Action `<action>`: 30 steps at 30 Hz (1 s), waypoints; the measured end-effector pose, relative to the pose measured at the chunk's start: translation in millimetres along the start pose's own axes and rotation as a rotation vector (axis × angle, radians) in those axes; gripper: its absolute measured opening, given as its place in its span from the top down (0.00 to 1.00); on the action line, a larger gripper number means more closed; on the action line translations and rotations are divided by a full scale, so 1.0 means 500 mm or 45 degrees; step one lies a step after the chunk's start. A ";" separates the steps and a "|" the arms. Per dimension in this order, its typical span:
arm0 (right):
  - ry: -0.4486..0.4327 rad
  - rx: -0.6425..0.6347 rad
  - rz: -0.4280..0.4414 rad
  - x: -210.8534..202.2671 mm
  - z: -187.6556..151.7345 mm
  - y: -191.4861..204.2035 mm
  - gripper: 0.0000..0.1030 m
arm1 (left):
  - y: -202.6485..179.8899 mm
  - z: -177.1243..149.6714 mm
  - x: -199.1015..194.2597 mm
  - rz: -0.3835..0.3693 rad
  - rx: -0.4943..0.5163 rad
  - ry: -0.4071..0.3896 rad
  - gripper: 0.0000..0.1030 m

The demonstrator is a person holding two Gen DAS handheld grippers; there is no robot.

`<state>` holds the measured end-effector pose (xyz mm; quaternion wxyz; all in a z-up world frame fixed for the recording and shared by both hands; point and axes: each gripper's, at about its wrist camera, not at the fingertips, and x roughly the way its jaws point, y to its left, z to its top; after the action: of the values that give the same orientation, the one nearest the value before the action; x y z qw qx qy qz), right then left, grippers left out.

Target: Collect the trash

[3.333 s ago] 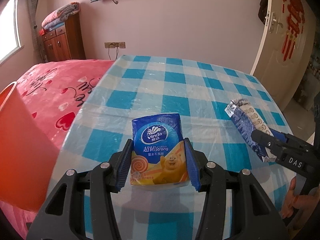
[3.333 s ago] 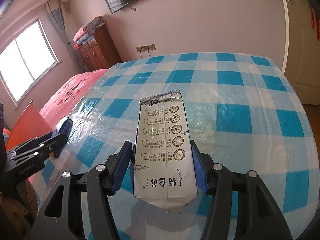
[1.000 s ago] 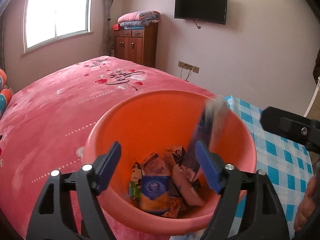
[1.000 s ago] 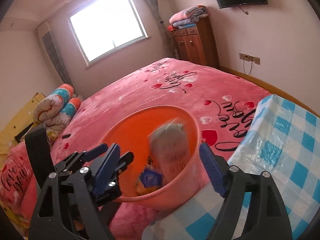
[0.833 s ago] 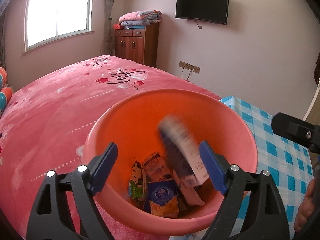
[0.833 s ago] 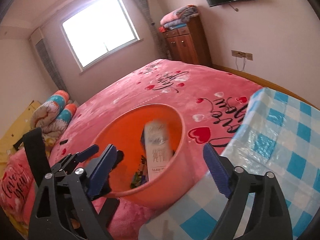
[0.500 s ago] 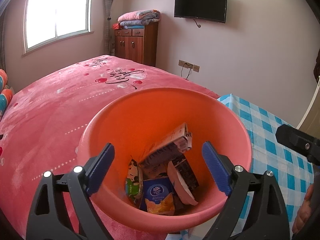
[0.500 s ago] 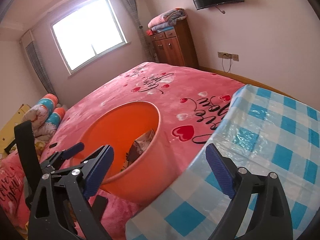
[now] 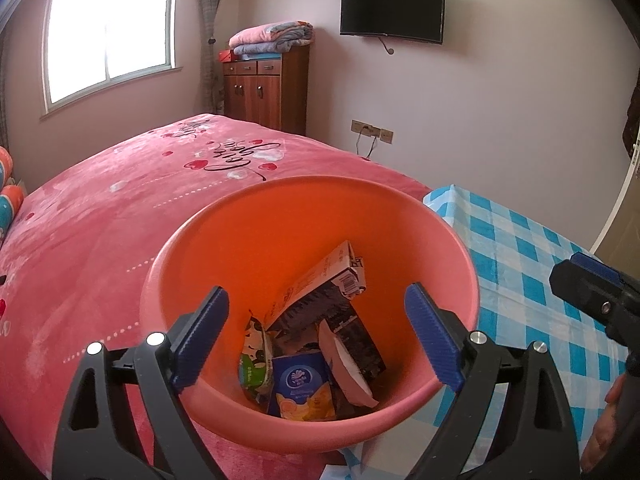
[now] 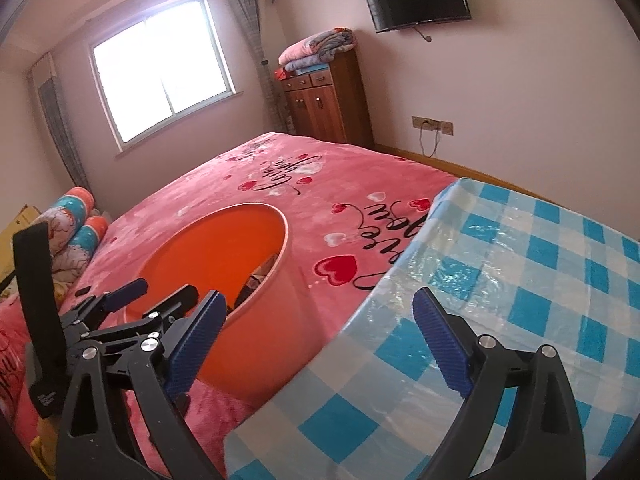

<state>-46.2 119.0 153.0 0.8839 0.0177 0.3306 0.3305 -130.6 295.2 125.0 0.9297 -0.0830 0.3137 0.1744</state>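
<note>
An orange bucket (image 9: 280, 232) stands on the pink bed and holds the trash. A milk carton (image 9: 320, 280) leans inside it. Below the carton lie a blue and orange tissue pack (image 9: 304, 388) and a green packet (image 9: 252, 364). My left gripper (image 9: 316, 292) hangs open over the bucket's mouth with nothing between its pads. My right gripper (image 10: 319, 294) is above the edge of the checked table (image 10: 500, 280), to the right of the bucket (image 10: 272, 332). Its jaws are opening and empty. The left gripper (image 10: 160, 292) shows at that view's lower left.
The pink bed (image 9: 120, 208) spreads to the left and behind the bucket. The blue checked table (image 9: 520, 248) adjoins it on the right. A wooden cabinet (image 9: 266, 88) with folded blankets stands at the far wall. A person's hand (image 9: 604, 432) shows at the right edge.
The tissue pack and the carton were let go into the bucket; the carton fell and came to rest leaning inside. Both grippers' jaws widened. The right gripper swung right, toward the table.
</note>
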 end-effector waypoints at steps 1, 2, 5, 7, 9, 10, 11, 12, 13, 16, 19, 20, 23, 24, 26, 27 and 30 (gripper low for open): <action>-0.003 -0.004 -0.020 -0.001 -0.003 -0.001 0.08 | 0.000 0.001 -0.001 -0.002 0.001 0.001 0.13; -0.002 -0.006 -0.028 -0.002 -0.005 -0.002 0.08 | -0.002 0.001 -0.002 -0.005 0.003 0.001 0.13; 0.001 -0.008 -0.054 -0.006 -0.012 -0.007 0.08 | -0.010 0.003 -0.004 -0.010 0.010 0.003 0.13; 0.006 -0.006 -0.070 -0.008 -0.017 -0.011 0.08 | -0.015 0.002 -0.006 -0.015 0.012 0.004 0.13; 0.009 -0.004 -0.078 -0.010 -0.021 -0.014 0.08 | -0.021 0.001 -0.009 -0.025 0.015 0.002 0.13; 0.009 -0.005 -0.085 -0.012 -0.023 -0.016 0.08 | -0.023 0.001 -0.010 -0.027 0.017 0.001 0.13; 0.009 -0.007 -0.094 -0.014 -0.026 -0.018 0.08 | -0.027 0.001 -0.011 -0.030 0.022 0.001 0.13; 0.008 -0.008 -0.100 -0.015 -0.027 -0.019 0.08 | -0.031 0.000 -0.012 -0.032 0.027 0.002 0.13; 0.005 -0.009 -0.109 -0.019 -0.030 -0.022 0.08 | -0.035 -0.001 -0.012 -0.036 0.031 0.004 0.13; 0.002 -0.007 -0.127 -0.025 -0.037 -0.029 0.08 | -0.046 -0.004 -0.015 -0.047 0.043 0.005 0.13; 0.000 0.002 -0.141 -0.032 -0.043 -0.038 0.08 | -0.058 -0.007 -0.019 -0.050 0.057 0.003 0.13; -0.001 0.006 -0.145 -0.035 -0.045 -0.041 0.08 | -0.062 -0.008 -0.021 -0.054 0.062 0.000 0.13; -0.006 0.016 -0.160 -0.046 -0.052 -0.051 0.08 | -0.072 -0.009 -0.024 -0.065 0.074 0.003 0.13; -0.010 0.019 -0.167 -0.050 -0.054 -0.054 0.08 | -0.075 -0.009 -0.025 -0.065 0.079 0.003 0.13; -0.015 0.023 -0.178 -0.056 -0.055 -0.057 0.08 | -0.084 -0.010 -0.030 -0.062 0.094 -0.002 0.13; -0.019 0.028 -0.183 -0.060 -0.057 -0.061 0.08 | -0.087 -0.010 -0.032 -0.062 0.098 -0.005 0.13; -0.024 0.034 -0.193 -0.067 -0.061 -0.070 0.08 | -0.094 -0.010 -0.036 -0.068 0.101 -0.008 0.12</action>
<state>-63.0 66.1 139.6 0.9091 0.0075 0.3272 0.2579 -129.2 245.6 134.4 0.9376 -0.0540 0.3150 0.1372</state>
